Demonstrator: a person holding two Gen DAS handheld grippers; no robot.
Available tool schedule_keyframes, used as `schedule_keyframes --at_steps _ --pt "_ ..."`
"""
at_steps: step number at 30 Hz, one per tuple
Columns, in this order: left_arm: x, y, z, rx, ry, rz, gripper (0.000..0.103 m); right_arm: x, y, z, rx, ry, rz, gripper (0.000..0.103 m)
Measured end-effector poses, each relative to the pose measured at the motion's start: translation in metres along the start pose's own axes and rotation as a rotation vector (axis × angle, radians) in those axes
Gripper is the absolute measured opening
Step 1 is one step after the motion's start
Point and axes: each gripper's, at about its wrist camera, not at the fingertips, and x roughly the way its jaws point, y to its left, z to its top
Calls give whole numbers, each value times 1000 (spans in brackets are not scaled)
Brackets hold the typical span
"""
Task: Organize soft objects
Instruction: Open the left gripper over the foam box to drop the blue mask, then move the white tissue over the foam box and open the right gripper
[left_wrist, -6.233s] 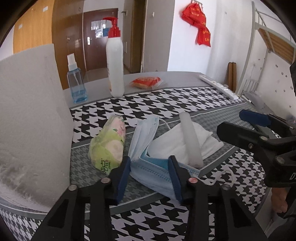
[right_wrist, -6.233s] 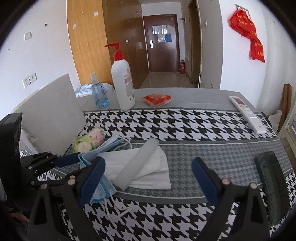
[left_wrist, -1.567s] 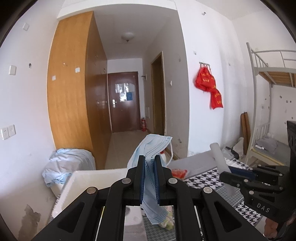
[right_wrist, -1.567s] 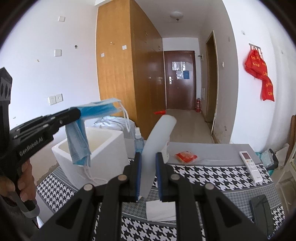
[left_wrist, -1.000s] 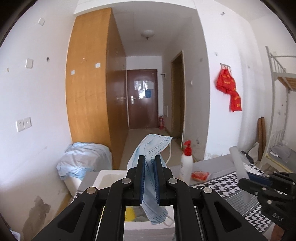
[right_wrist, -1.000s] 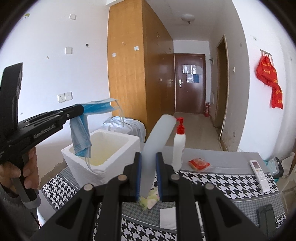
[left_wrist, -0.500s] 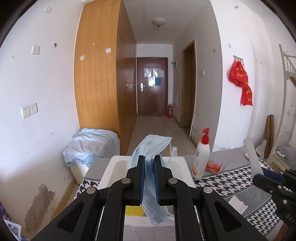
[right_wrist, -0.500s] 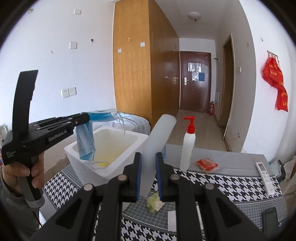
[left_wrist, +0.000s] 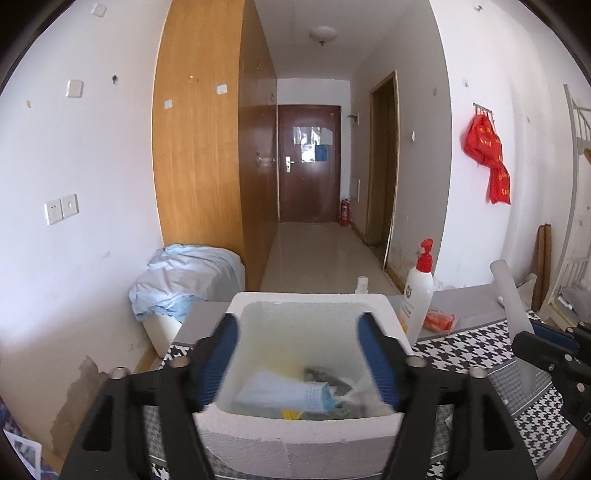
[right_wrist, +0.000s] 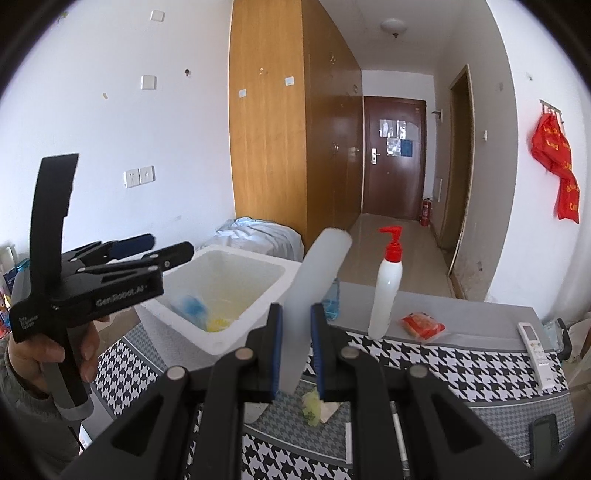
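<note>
My left tongs (left_wrist: 297, 354) stand released directly above the white foam box (left_wrist: 295, 432), the jaws having just been opening with nothing left between them. The blue face mask (left_wrist: 284, 395) lies on the box floor below and slightly ahead of those tongs, beside something yellow and a darker item I cannot identify. From the right-wrist view the same box (right_wrist: 221, 334) sits ahead and to the left of my right tongs (right_wrist: 297, 350), which are clenched on a pale translucent roll (right_wrist: 314, 299) near its lower end; the roll rises up and to the right above the jaws.

Handling, as I judge it: the roll looks light and compliant, flattened where the pads press, so a grip nearer its middle would reduce swing. The mask is limp and very light and drapes wherever it is dropped.

On the houndstooth surface (right_wrist: 424, 354) below the right tongs, a green tissue pack (right_wrist: 312, 404) and a white folded cloth (right_wrist: 330, 408) remain outside the box.
</note>
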Motion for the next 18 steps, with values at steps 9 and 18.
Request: schedule_keyframes --at_steps 9,18 --pt "-19 18 0 -19 -66 35 102 11 16 9 -27 9 26 18" --pt "-28 32 -6 -24 -75 75 102 21 35 16 -53 15 59 18"
